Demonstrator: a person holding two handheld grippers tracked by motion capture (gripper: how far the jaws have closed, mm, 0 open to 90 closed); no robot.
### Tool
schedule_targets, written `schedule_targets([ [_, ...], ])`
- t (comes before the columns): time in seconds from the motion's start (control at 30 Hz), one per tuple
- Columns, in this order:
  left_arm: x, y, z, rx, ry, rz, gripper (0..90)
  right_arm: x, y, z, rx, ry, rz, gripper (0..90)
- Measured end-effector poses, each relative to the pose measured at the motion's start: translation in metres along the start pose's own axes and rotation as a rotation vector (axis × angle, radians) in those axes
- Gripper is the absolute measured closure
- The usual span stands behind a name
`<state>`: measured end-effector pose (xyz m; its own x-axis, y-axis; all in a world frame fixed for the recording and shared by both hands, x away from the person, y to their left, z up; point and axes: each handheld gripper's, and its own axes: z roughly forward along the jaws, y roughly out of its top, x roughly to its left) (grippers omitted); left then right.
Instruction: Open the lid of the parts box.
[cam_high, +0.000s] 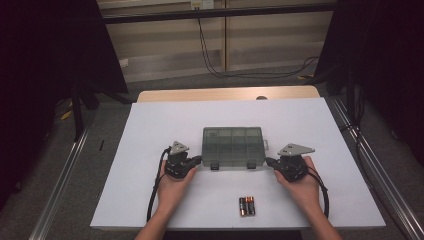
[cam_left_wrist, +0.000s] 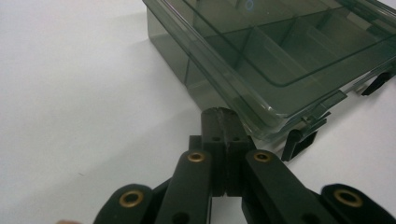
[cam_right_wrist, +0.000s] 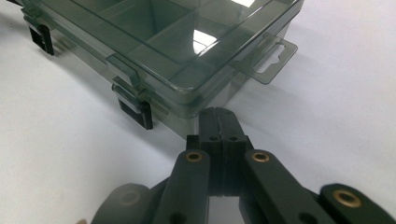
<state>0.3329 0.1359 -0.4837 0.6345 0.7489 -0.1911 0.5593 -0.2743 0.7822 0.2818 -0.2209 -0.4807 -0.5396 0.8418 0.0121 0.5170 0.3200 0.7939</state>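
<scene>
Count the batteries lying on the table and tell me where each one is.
3, as far as the high view resolves them. The batteries lie side by side in one tight group on the white table, near its front edge, in front of the closed box, between the person's forearms. None seems hidden.

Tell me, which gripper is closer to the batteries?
Right. The right gripper is up and right of the batteries, at the box's corner; the left gripper sits farther off, up and left.

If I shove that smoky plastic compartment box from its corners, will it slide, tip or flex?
The box is low, wide and flat-bottomed, so it probably slides rather than tips. Its compartments look empty, so it is likely light and may skid on the smooth white table. Thin clear walls suggest slight flex.
</scene>
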Motion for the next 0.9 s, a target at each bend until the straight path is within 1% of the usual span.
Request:
schedule_targets([
  [0.03,0.000,0.000,0.000,0.004,0.000,-0.002,90.0,0.000,0.000,-0.001,-0.011,-0.001,0.001,90.0],
  [0.07,0.000,0.000,0.000,0.002,-0.011,-0.003,90.0,0.001,0.000,-0.002,-0.019,0.004,-0.001,90.0],
  [0.13,0.000,0.000,0.000,0.001,-0.007,-0.002,90.0,0.001,0.001,-0.002,-0.021,0.003,-0.013,90.0],
  [0.27,0.000,0.000,0.000,0.000,-0.008,-0.002,90.0,0.001,0.001,-0.002,-0.025,0.006,0.001,90.0],
  [0.3,0.000,0.000,0.000,-0.001,-0.009,-0.003,90.0,0.000,0.001,-0.003,-0.031,0.010,-0.002,90.0],
  [0.33,0.001,0.000,-0.001,0.004,-0.008,0.003,90.0,0.000,0.001,-0.003,-0.034,0.012,-0.001,90.0],
  [0.37,0.000,0.000,0.000,-0.004,-0.012,-0.006,90.0,0.001,0.002,-0.004,-0.035,0.009,0.003,90.0],
  [0.43,0.000,0.000,0.000,-0.008,-0.008,-0.006,90.0,0.001,0.002,-0.004,-0.043,0.011,0.008,90.0],
  [0.47,0.001,0.000,-0.001,-0.006,-0.013,-0.007,90.0,0.000,0.003,-0.005,-0.062,0.024,0.011,90.0],
  [0.5,0.001,0.000,-0.001,-0.014,-0.016,-0.016,90.0,0.000,0.003,-0.006,-0.065,0.021,0.017,90.0],
  [0.6,0.002,0.000,-0.002,-0.017,-0.026,-0.020,90.0,0.000,0.005,-0.008,-0.089,0.031,0.022,90.0],
  [0.63,0.002,0.000,-0.003,-0.021,-0.023,-0.028,90.0,0.000,0.005,-0.008,-0.095,0.034,0.024,90.0],
  [0.67,0.003,0.000,-0.004,-0.028,-0.034,-0.034,90.0,0.000,0.006,-0.008,-0.103,0.038,0.025,90.0],
  [0.7,0.004,0.000,-0.004,-0.033,-0.028,-0.033,90.0,0.001,0.006,-0.009,-0.110,0.038,0.034,90.0],
  [0.77,0.006,0.001,-0.007,-0.042,-0.043,-0.047,90.0,0.001,0.008,-0.009,-0.123,0.048,0.036,90.0],
  [0.8,0.005,0.001,-0.007,-0.062,-0.048,-0.072,90.0,0.001,0.009,-0.010,-0.129,0.046,0.043,90.0],
  [0.83,0.007,0.002,-0.008,-0.056,-0.051,-0.058,90.0,0.001,0.010,-0.010,-0.135,0.054,0.041,90.0],
  [0.9,0.006,0.002,-0.009,-0.078,-0.057,-0.072,90.0,0.001,0.012,-0.010,-0.144,0.055,0.047,90.0],
])
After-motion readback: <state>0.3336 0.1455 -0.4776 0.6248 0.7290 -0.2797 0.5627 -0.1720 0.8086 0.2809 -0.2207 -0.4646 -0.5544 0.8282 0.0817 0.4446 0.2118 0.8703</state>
